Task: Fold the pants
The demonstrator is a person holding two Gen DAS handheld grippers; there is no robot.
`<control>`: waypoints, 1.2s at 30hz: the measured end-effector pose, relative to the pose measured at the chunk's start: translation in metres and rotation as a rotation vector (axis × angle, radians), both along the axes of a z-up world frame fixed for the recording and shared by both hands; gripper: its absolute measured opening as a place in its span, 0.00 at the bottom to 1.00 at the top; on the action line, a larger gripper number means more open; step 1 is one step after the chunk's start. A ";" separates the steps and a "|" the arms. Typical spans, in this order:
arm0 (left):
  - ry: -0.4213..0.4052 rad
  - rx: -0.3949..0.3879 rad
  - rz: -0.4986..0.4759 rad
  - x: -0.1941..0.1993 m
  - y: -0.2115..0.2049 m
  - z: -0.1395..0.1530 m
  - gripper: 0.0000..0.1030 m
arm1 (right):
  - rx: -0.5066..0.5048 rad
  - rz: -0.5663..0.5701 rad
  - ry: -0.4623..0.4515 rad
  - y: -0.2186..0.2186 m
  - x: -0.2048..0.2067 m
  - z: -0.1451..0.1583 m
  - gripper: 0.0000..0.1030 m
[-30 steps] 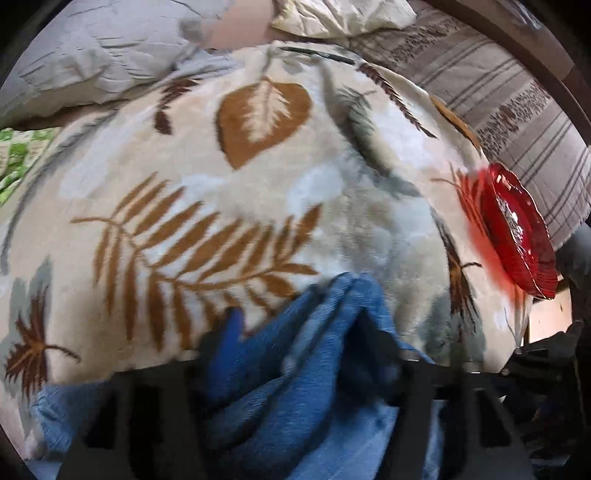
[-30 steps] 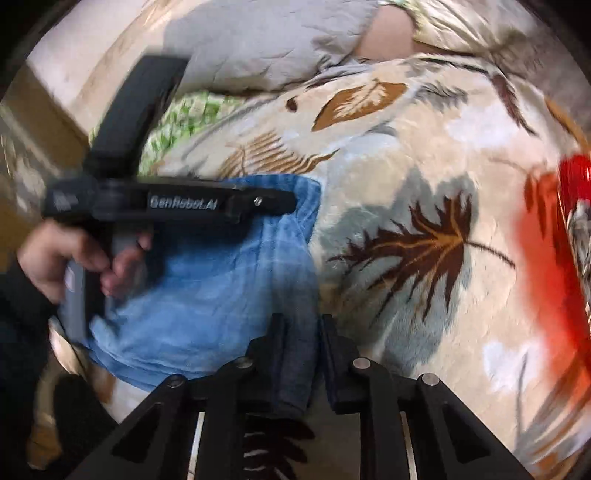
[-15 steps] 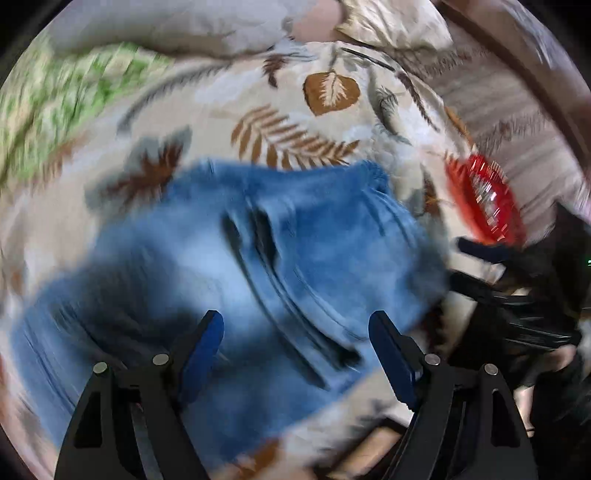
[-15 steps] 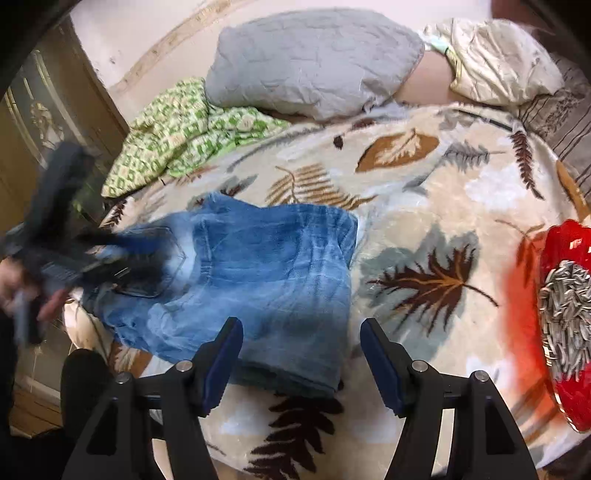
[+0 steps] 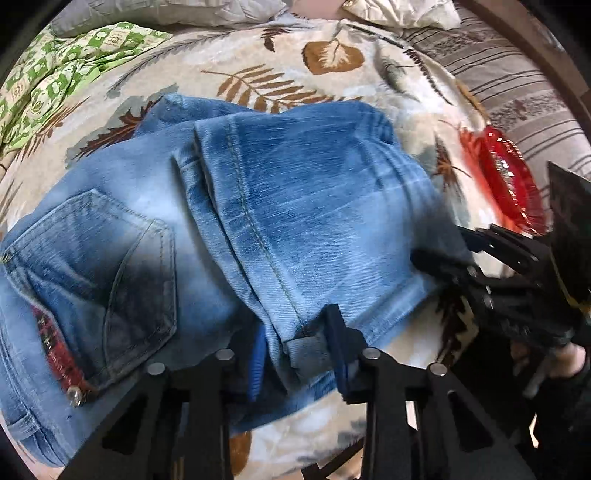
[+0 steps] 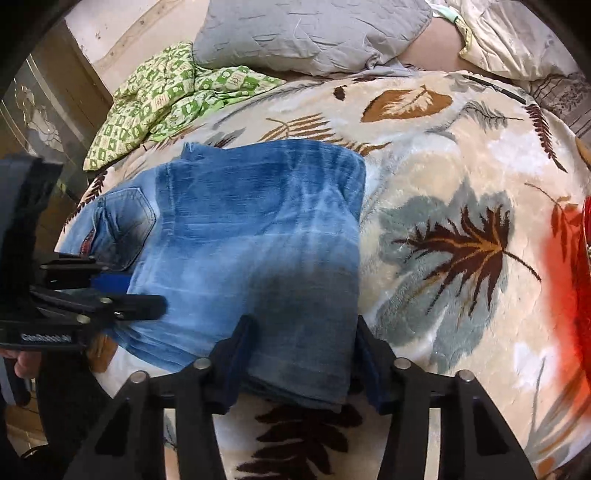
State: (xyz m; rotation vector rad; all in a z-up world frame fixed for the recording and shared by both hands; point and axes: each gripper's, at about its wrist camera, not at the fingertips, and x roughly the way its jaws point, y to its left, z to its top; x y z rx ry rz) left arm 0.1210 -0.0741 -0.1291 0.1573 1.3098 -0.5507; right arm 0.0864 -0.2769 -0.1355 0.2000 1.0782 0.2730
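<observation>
The left gripper [image 5: 299, 343] sat at the near edge of the jeans [image 5: 236, 229], its fingers [image 5: 334, 328] parted with a fold of denim hem lying between them, not pinched; whether the pads touched the cloth could not be told; the right gripper [image 6: 301, 363] likewise stood spread wide, straddling the near right corner of the folded jeans [image 6: 251, 236], cloth between the jaws but not squeezed; the jeans lay folded over on a leaf-print blanket [image 6: 443, 155], back pocket [image 5: 110, 280] showing on the left side, a red label at the waistband near it; the upper layer's seam ran from far to near down the middle; a red dish [image 5: 506, 181] sat on the blanket to the right of the jeans, apart from them; a green patterned cloth [image 6: 166, 99] lay at the far left; a grey pillow [image 6: 306, 33] lay behind it at the far edge.
</observation>
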 end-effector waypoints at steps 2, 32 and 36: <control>-0.002 -0.026 0.009 -0.004 0.004 0.003 0.28 | 0.015 -0.004 0.001 -0.003 -0.001 0.001 0.42; -0.293 0.100 -0.002 0.070 0.014 0.034 0.76 | -0.153 0.083 -0.078 0.005 0.077 0.036 0.74; -0.198 0.079 -0.005 0.085 0.005 0.011 0.76 | -0.127 0.042 -0.022 -0.005 0.117 0.022 0.74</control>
